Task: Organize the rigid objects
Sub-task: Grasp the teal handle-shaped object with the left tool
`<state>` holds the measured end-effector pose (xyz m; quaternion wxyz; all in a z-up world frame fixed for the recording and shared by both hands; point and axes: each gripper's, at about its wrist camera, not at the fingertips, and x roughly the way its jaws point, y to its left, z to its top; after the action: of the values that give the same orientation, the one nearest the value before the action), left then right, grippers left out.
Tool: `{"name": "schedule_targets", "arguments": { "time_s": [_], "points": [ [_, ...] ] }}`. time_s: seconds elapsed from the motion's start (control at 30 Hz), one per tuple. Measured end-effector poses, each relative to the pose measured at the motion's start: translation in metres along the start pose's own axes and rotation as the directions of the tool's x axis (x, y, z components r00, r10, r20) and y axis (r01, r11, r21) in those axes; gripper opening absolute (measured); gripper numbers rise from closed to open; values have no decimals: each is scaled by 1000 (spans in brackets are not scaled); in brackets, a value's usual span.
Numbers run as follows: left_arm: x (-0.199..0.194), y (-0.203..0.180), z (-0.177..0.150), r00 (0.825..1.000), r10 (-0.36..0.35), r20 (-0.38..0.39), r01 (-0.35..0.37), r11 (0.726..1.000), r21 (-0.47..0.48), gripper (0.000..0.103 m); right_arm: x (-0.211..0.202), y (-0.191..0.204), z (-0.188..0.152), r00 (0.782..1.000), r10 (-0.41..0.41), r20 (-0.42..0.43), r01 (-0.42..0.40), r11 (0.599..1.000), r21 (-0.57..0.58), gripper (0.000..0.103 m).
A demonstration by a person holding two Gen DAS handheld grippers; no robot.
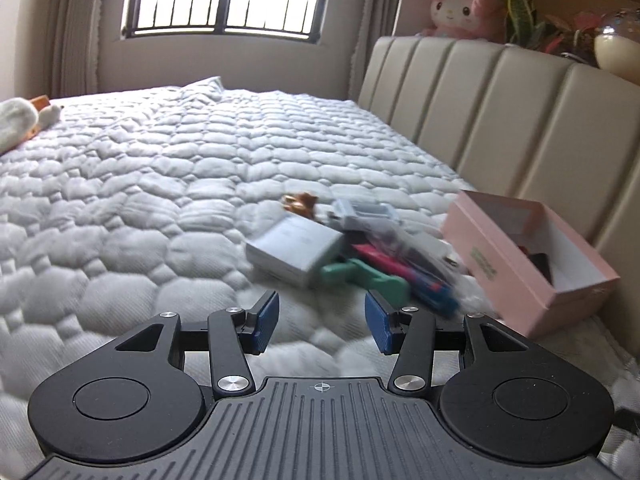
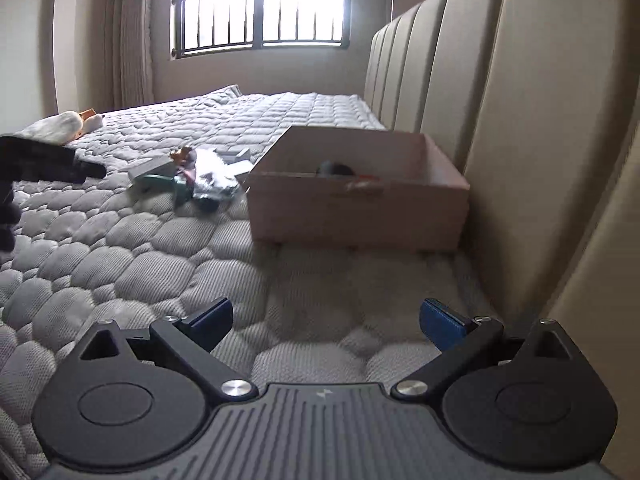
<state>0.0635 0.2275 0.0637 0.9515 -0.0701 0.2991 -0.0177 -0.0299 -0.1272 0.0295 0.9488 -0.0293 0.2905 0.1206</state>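
Note:
A pile of small rigid objects lies on the quilted bed: a grey box (image 1: 294, 249), a green plastic piece (image 1: 362, 274), a clear packet of pens (image 1: 404, 258), a grey case (image 1: 362, 212) and a small brown figure (image 1: 300, 202). An open pink box (image 1: 524, 256) sits to their right against the headboard, with dark items inside. My left gripper (image 1: 322, 320) is open and empty, just short of the pile. My right gripper (image 2: 326, 322) is open and empty, well short of the pink box (image 2: 356, 204). The pile (image 2: 188, 178) lies left of the box there.
The padded beige headboard (image 1: 500, 116) runs along the right. A plush toy (image 1: 24, 120) lies at the bed's far left. A pink plush (image 1: 460, 10), plants and a globe stand on the ledge above. The left gripper's dark body (image 2: 36, 160) shows at the right view's left edge.

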Motion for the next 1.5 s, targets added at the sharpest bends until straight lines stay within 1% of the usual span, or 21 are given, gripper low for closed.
{"name": "schedule_targets", "arguments": {
  "time_s": [0.07, 0.17, 0.2, 0.27, 0.33, 0.37, 0.43, 0.5, 0.57, 0.63, 0.7, 0.8, 0.87, 0.97, 1.03, 1.13, 1.23, 1.3, 1.37, 1.43, 1.5],
  "points": [
    [14, 9, 11, 1000, -8, -23, 8, 1000, -25, 52, 3, 3, 0, 1000, 13, -9, -13, 1000, 9, 100],
    [34, 23, 29, 1000, -2, -28, -2, 987, -161, 52, 6, 8, -1, 1000, 22, -18, -22, 1000, -3, 100],
    [39, 23, 35, 1000, 0, -18, -4, 984, -181, 52, 6, 10, -2, 1000, 20, -14, -21, 1000, -8, 100],
    [47, 17, 48, 1000, -4, -1, 4, 989, -151, 52, 3, 14, -2, 1000, 20, 2, -20, 999, -27, 100],
    [57, 1, 59, 999, -35, 6, 35, 998, -48, 52, 1, 17, -2, 1000, 23, 22, -22, 998, -58, 100],
    [63, -8, 64, 998, -69, -14, 69, 998, 6, 52, 0, 19, -2, 999, 22, 32, -20, 997, -74, 100],
    [78, -24, 66, 984, -148, -103, 154, 987, 50, 52, 0, 21, -2, 999, 18, 48, -13, 994, -104, 100],
    [88, -37, 59, 971, -176, -159, 190, 979, 76, 52, 2, 23, -3, 999, 20, 50, -14, 993, -118, 100],
    [92, -47, 49, 972, -152, -178, 172, 980, 102, 52, 4, 22, -3, 999, 29, 45, -24, 993, -112, 100],
    [95, -48, 38, 974, -121, -194, 135, 989, 62, 52, 6, 20, -3, 999, 34, 40, -29, 994, -105, 100],
    [96, -45, 30, 976, -79, -201, 81, 997, -1, 52, 8, 19, -4, 999, 37, 38, -33, 995, -97, 100],
    [95, -41, 27, 974, -98, -205, 78, 991, -107, 52, 11, 19, -5, 998, 44, 33, -41, 995, -96, 100],
    [98, -40, 30, 974, -98, -203, 69, 988, -141, 52, 13, 20, -7, 999, 46, 29, -43, 994, -100, 100],
    [105, -46, 35, 979, -10, -203, -14, 993, -116, 48, 14, 21, -9, 999, 44, 24, -41, 994, -102, 100],
    [108, -52, 35, 980, 32, -197, -50, 995, -86, 45, 13, 21, -9, 999, 44, 26, -41, 994, -101, 100],
    [108, -63, 34, 980, 92, -176, -91, 996, 14, 44, 13, 19, -9, 999, 45, 27, -42, 994, -98, 100],
    [102, -65, 33, 977, 155, -149, -140, 984, 106, 44, 13, 18, -10, 999, 44, 26, -42, 995, -94, 100],
    [99, -59, 31, 974, 166, -156, -148, 982, 120, 44, 13, 17, -10, 998, 48, 27, -45, 995, -92, 100],
    [95, -51, 29, 975, 160, -155, -146, 984, 101, 43, 14, 17, -10, 998, 50, 25, -48, 995, -91, 100],
    [85, -44, 29, 989, 82, -126, -79, 997, 26, 43, 14, 17, -11, 998, 53, 24, -51, 995, -89, 100],
    [82, -42, 29, 991, 9, -132, -15, 999, -45, 43, 15, 17, -11, 998, 57, 22, -54, 995, -86, 100]
  ]
}}
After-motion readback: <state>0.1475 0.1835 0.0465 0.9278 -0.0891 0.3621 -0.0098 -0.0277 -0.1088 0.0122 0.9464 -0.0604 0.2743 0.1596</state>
